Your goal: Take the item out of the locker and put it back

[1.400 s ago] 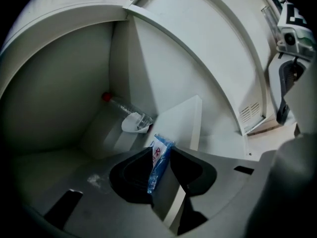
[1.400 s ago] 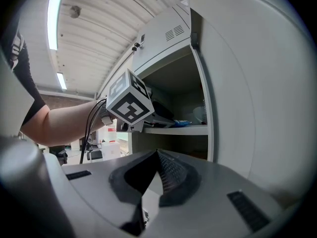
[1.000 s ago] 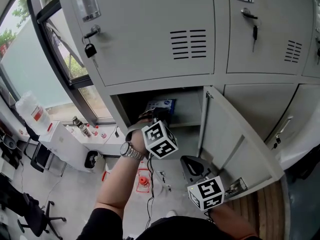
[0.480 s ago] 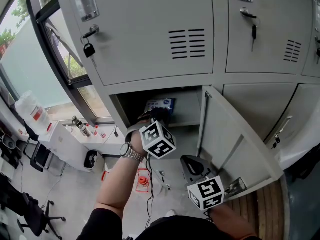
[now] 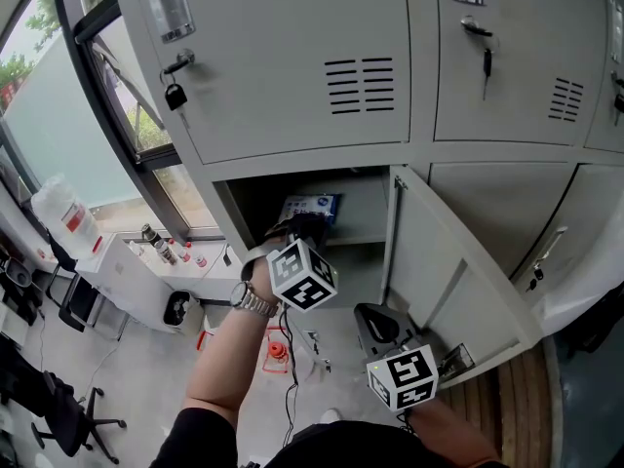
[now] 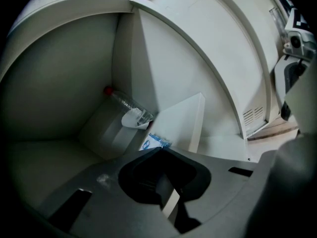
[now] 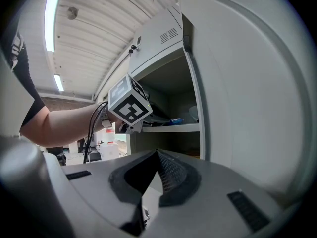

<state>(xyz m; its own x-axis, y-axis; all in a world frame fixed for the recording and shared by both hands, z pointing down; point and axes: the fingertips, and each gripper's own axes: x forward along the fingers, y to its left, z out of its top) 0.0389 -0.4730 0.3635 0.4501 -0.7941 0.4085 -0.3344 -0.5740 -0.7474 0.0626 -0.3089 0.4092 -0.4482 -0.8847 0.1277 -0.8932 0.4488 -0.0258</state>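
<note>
The grey steel locker bank (image 5: 292,76) fills your view. Its lower door (image 5: 448,271) is swung wide to your right, and the open compartment (image 6: 44,157) is where your left arm is working. Your task here is the withdrawal, so draw straight back along the line you went in on. Stay low enough to pass under the top edge of the opening and level enough that the load doesn't drag on the front lip. Your left forearm reaches up and into the opening, with the left gripper (image 6: 159,152) tipped a little downward and its marker cube (image 5: 302,274) just outside the frame. Your right gripper (image 7: 157,155) hangs lower, outside beside the door, pointing almost level at the shelf. Its jaws are pressed together with nothing between them, so hold it clear of the door's swing. The left jaws are closed down thin. The blue-and-white printed packet (image 6: 156,142) lies on the compartment floor right at their tips, so I judge they are pinching its near edge, though the bite itself is hidden. A limp packet held by one edge can slip, so pull slowly. The clear plastic bottle with a red cap (image 6: 124,102) lies in the back corner, apart from your path.
</note>
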